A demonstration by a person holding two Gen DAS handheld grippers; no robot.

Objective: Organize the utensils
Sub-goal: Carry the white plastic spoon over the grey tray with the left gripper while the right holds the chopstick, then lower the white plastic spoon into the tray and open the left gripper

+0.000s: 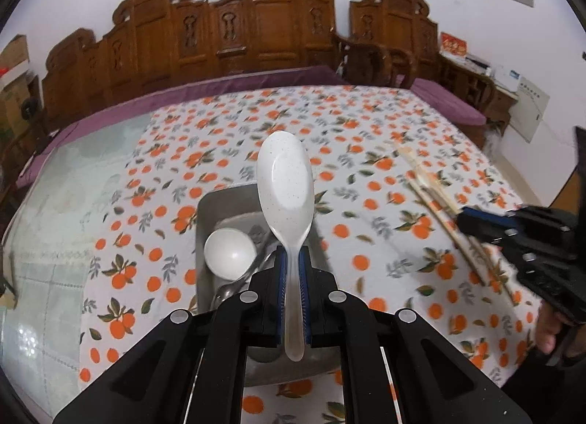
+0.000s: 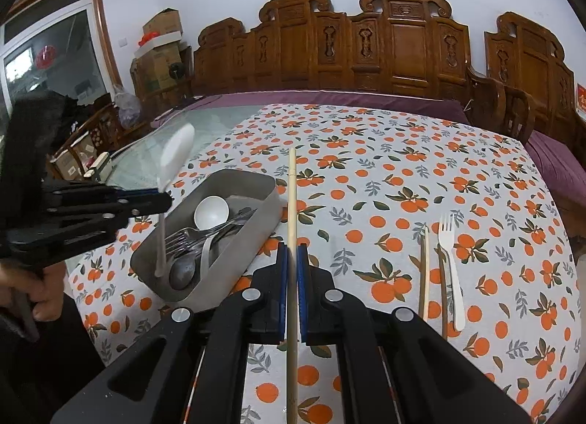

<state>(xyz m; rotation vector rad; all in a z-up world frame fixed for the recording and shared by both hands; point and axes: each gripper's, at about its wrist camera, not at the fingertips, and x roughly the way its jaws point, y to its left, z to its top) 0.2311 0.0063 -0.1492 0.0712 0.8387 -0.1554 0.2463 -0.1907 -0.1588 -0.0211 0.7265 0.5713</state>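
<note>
White rice paddle [image 1: 285,189] clamped in left tongs [image 1: 292,270]; chopstick [image 2: 292,204] in right tongs [image 2: 292,262].

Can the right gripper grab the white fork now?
Probably not yet. The right gripper is shut on a chopstick, so it's full. The white fork lies uncovered on the tablecloth, with chopsticks alongside.
</note>
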